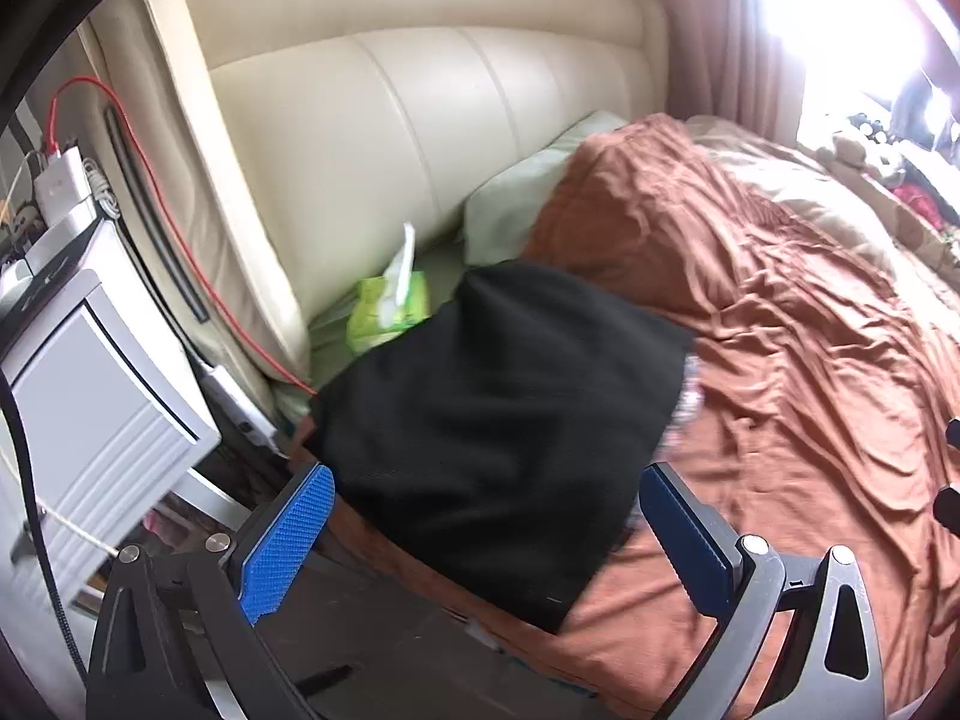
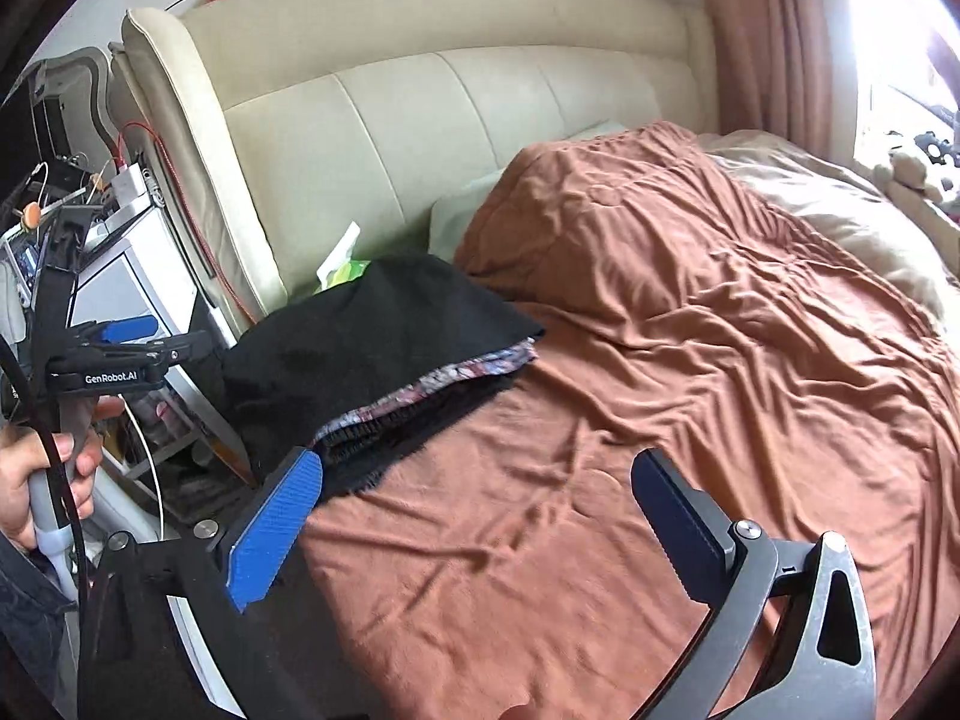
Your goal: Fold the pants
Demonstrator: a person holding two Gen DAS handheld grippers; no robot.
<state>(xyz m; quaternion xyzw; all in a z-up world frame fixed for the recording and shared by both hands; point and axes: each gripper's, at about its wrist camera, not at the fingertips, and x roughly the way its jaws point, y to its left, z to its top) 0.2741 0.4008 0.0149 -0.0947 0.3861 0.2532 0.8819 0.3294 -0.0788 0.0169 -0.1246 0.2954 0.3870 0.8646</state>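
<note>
Black pants (image 1: pixel 498 420) lie folded in a stack at the near left corner of the bed, on the brown bedspread (image 1: pixel 798 372). In the right wrist view the pants (image 2: pixel 372 348) show a patterned layer (image 2: pixel 444 384) between black layers. My left gripper (image 1: pixel 486 498) is open and empty, its blue fingers (image 1: pixel 294 534) on either side of the stack's near edge, just above it. My right gripper (image 2: pixel 474 480) is open and empty over bare bedspread (image 2: pixel 690 360), to the right of the stack. The left gripper (image 2: pixel 129 330) also shows in the right wrist view, held by a hand.
A cream padded headboard (image 1: pixel 384 120) stands behind the bed. A green tissue pack (image 1: pixel 390 306) lies by a pale pillow (image 1: pixel 522 192). A white nightstand (image 1: pixel 90 396) with cables and a red wire (image 1: pixel 180 210) stands at the left. Curtains and a bright window (image 1: pixel 852 18) are at the far right.
</note>
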